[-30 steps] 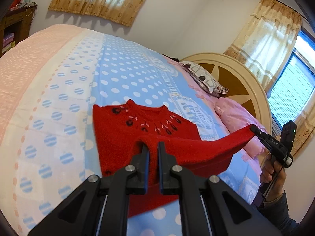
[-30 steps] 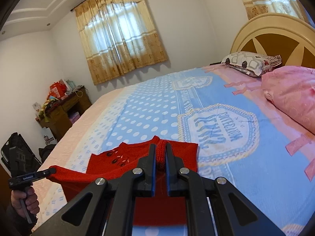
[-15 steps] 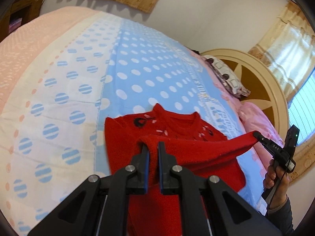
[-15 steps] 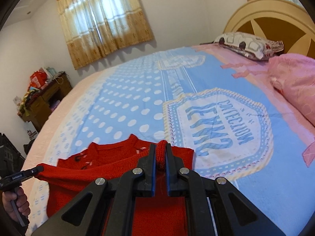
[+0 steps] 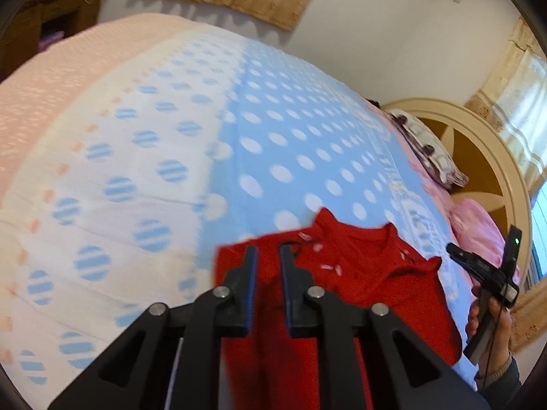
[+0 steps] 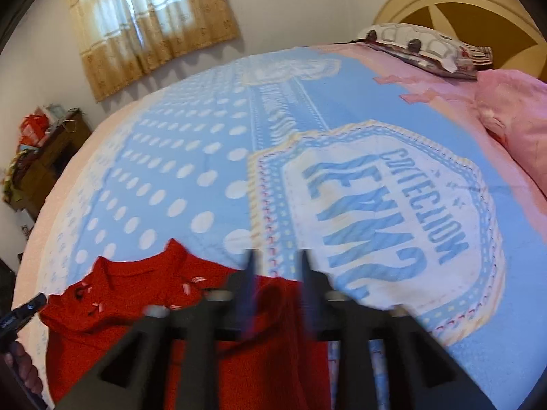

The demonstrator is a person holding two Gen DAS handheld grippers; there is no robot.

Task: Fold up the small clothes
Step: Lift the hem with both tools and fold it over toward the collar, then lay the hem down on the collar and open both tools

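Observation:
A small red knitted sweater (image 5: 362, 273) with dark and white trim near the collar lies folded on the blue dotted bedspread (image 5: 273, 143). My left gripper (image 5: 267, 249) hangs just over the sweater's left shoulder. Its jaws are opening, and in the narrow gap I see only the cloth lying below. In the right wrist view the sweater (image 6: 112, 311) fills the lower left. My right gripper (image 6: 277, 256) is blurred with its jaws opening; a loose ridge of red cloth lies between them, and the pads are not pressing it. The left gripper (image 6: 24, 307) shows at the left edge.
A patterned pillow (image 6: 420, 48) and a pink pillow (image 6: 512, 112) lie against the cream and brown headboard (image 5: 478, 157). A wooden cabinet (image 6: 44, 157) with clutter stands beyond the bed's far side. A hand (image 5: 492, 328) holds the right gripper (image 5: 456, 251) beside the sweater.
Both grippers carried the lifted red fold forward and down toward the collar. The fold now lies on the sweater, and both pairs of jaws have parted and let it go.

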